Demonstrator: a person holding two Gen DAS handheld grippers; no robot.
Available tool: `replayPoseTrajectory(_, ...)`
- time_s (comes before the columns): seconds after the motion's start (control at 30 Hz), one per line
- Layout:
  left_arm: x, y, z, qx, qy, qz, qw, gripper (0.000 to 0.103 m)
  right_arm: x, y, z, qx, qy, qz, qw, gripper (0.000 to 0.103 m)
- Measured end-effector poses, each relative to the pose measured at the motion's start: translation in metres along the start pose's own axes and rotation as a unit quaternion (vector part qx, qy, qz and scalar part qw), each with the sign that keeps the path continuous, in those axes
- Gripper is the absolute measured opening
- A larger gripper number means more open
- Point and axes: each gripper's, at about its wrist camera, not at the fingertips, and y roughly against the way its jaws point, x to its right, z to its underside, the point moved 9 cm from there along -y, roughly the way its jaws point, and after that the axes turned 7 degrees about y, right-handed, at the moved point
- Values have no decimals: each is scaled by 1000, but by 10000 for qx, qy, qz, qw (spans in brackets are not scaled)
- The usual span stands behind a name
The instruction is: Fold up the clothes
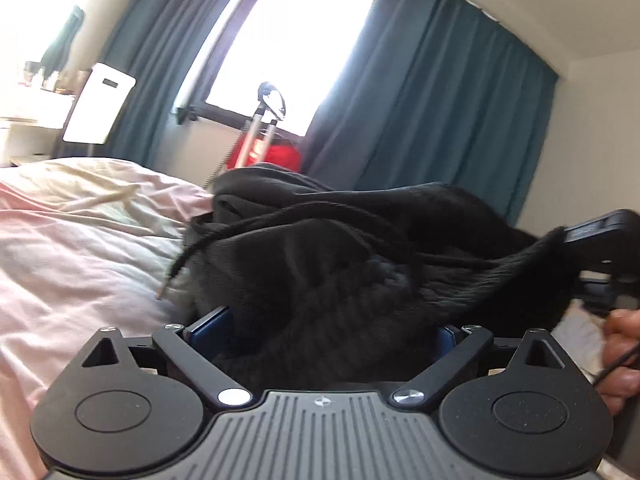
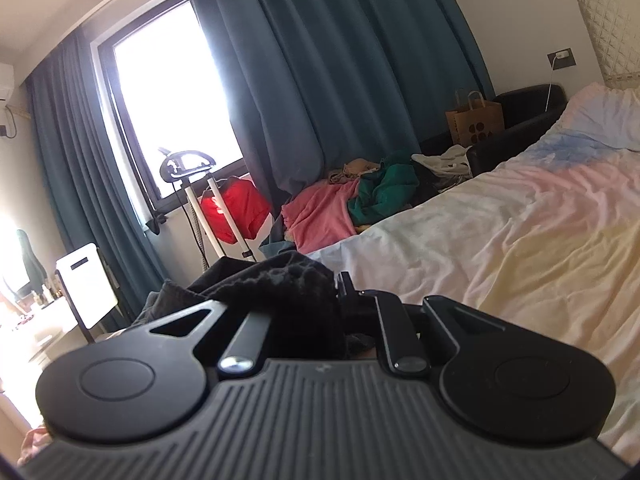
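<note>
Bed (image 2: 520, 240): pastel sheet, rumpled, fills the foreground. Teal curtains (image 1: 432, 100) flank a bright window (image 1: 292, 40). Black garment (image 1: 340, 248): heaped on the bed's near edge, drawcord (image 1: 188, 260) trailing. Right view only: clothes pile (image 2: 352, 204) on the floor, paper bag (image 2: 474, 120), dark armchair (image 2: 520, 116). Left view only: the person's hand (image 1: 622, 352). Red bag (image 2: 236, 208) under the window. Left tongs (image 1: 320, 332): fingers apart, cloth bunched between, grip not discernible. Right tongs (image 2: 340, 304): clamped on the black garment.

right claw (image 2: 340, 300) | clamped on black garment (image 2: 280, 280) (bunched) | over bed (image 2: 520, 240)
</note>
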Motion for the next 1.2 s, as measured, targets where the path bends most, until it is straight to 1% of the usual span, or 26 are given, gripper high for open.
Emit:
replayPoseTrajectory(0.07,-13,-5,-1,20,237,-261,9994,100,-3,5,-4,127,14,12,9999,13)
replayPoseTrajectory(0.13,-18,-6,1,12,260,-393,9989,100,-5,9,-8,245,-4,38,9997,13)
replayPoseTrajectory(0.3,-22,-3,16,-189,-178,-781,9966,98,-2,22,-24,756,79,214,9969,13)
replayPoseTrajectory(0.37,-32,0,23,-439,-182,-999,9939,96,9,28,-30,931,-68,378,9949,13)
replayPoseTrajectory(0.4,-39,-6,27,-617,-115,-1034,9927,88,15,31,-32,1005,-167,463,9937,13)
replayPoseTrajectory(0.43,-47,-11,30,-781,-6,-1146,9903,81,22,34,-35,1080,-266,549,9923,12)
replayPoseTrajectory(0.5,-58,-18,28,-893,283,-1196,9884,80,37,37,-37,1149,-424,736,9897,12)
replayPoseTrajectory(0.53,-61,-19,24,-858,368,-1149,9890,74,44,37,-36,1132,-484,815,9890,12)
replayPoseTrajectory(0.57,-63,-19,18,-790,421,-1078,9901,74,50,35,-34,1062,-528,863,9892,12)
replayPoseTrajectory(0.6,-65,-18,13,-721,475,-1007,9912,65,57,33,-31,991,-572,912,9892,12)
replayPoseTrajectory(0.63,-63,-17,6,-671,497,-867,9927,44,61,29,-28,888,-580,939,9899,12)
replayPoseTrajectory(0.67,-62,-15,-1,-641,469,-740,9941,36,63,25,-22,734,-530,933,9915,12)
replayPoseTrajectory(0.7,-60,-13,-10,-607,407,-689,9949,21,64,21,-16,580,-479,927,9928,12)
replayPoseTrajectory(0.73,-57,-6,-22,-548,348,-660,9957,10,63,18,-10,433,-420,898,9941,12)
replayPoseTrajectory(0.8,-59,5,-49,-368,353,-674,9964,10,55,17,-1,163,-270,770,9965,12)
replayPoseTrajectory(0.9,-65,13,-107,-137,347,-659,9971,9,37,22,12,-259,-125,429,9987,12)
replayPoseTrajectory(0.97,-66,27,-148,119,36,-652,9978,9,19,28,26,-717,-154,94,9973,12)
replayPoseTrajectory(1.03,-68,43,-183,239,-285,-630,9973,9,-3,38,44,-1221,-263,-271,9918,12)
replayPoseTrajectory(1.07,-72,52,-196,223,-412,-647,9968,9,-15,46,57,-1450,-404,-454,9876,12)
replayPoseTrajectory(1.13,-89,68,-207,47,-682,-768,9947,9,-41,65,84,-1902,-623,-785,9766,13)
replayPoseTrajectory(1.2,-117,71,-203,-255,-989,-1007,9897,9,-68,84,115,-2314,-440,-906,9676,14)
